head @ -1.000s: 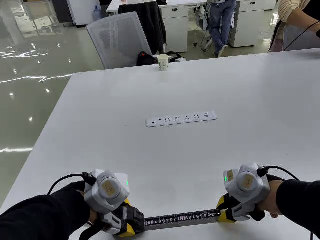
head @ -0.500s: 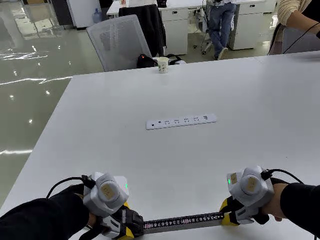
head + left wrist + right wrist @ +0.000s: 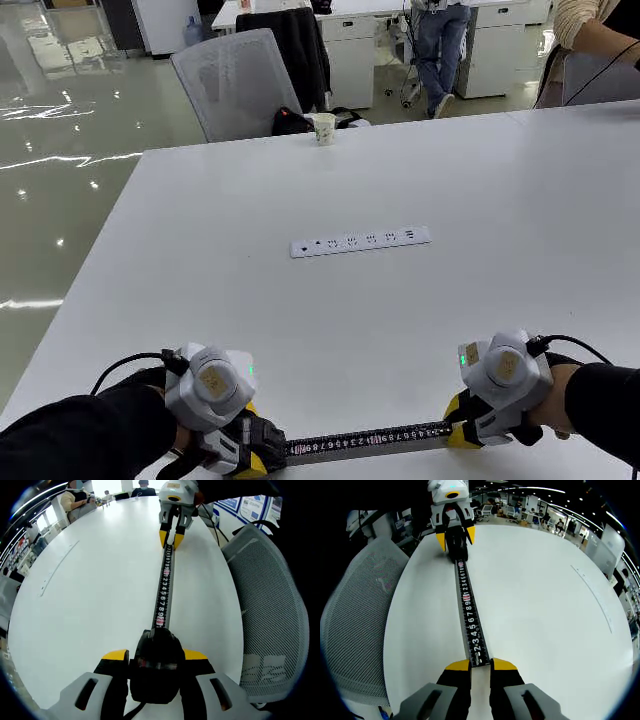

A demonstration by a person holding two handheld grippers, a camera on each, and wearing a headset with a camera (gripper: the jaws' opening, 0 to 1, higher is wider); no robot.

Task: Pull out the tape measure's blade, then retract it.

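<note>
A black tape measure case [image 3: 157, 662] [image 3: 265, 442] sits near the table's front edge, clamped between the yellow-tipped jaws of my left gripper [image 3: 156, 656] [image 3: 252, 452]. Its dark blade [image 3: 365, 440] [image 3: 165, 582] [image 3: 469, 622], with white numbers, stretches flat across the table to the right. My right gripper [image 3: 481, 664] [image 3: 460, 432] is shut on the blade's free end. In the right gripper view the case [image 3: 455, 547] and the left gripper [image 3: 454, 535] lie at the far end of the blade.
A white power strip [image 3: 360, 241] lies mid-table. A paper cup [image 3: 323, 127] stands at the far edge, with a grey mesh chair [image 3: 240, 80] behind it. Another mesh chair [image 3: 267, 610] stands close to the near edge. People are at the far desks.
My right gripper has moved a little further right with the blade's end, so slightly more blade is out. The left gripper and the case have stayed put.
</note>
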